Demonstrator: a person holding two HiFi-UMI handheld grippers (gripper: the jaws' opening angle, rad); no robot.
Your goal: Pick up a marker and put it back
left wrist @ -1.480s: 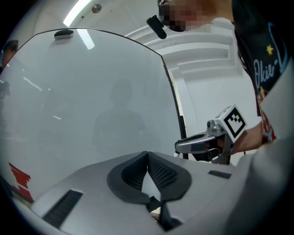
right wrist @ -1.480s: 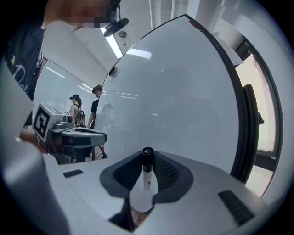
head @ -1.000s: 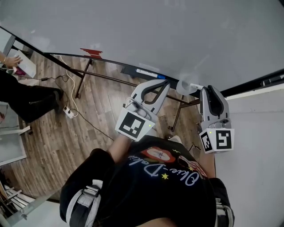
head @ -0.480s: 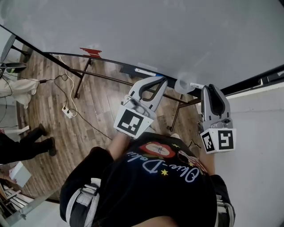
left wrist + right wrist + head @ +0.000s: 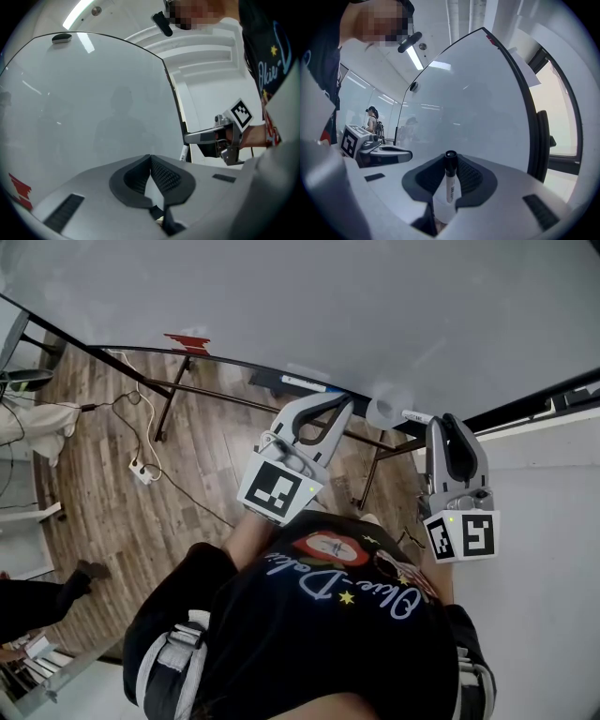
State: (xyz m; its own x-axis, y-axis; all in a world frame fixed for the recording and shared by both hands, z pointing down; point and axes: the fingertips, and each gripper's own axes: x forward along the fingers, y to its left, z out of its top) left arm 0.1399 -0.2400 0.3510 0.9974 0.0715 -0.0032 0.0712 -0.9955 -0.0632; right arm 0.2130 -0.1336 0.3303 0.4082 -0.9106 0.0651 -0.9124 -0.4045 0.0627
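My right gripper [image 5: 450,158] is shut on a white marker [image 5: 451,183] with a black cap, which stands upright between the pads and points at the whiteboard [image 5: 478,103]. In the head view the right gripper [image 5: 441,421] is at the board's lower edge, and the marker [image 5: 414,416] pokes out to its left. My left gripper [image 5: 150,158] is shut with nothing in it and faces the whiteboard [image 5: 93,103]. The head view shows the left gripper [image 5: 345,405] just below the board's tray [image 5: 272,382], where another marker [image 5: 305,383] lies.
The whiteboard [image 5: 328,306] stands on dark metal legs [image 5: 167,413] over a wooden floor. A power strip [image 5: 143,472] and cables lie on the floor at left. A red item [image 5: 187,339] sits on the board's edge. A white wall [image 5: 544,521] is at right.
Both grippers have hardly moved; the left one drifted slightly up and left. A person at the far left has walked off toward the lower left corner.
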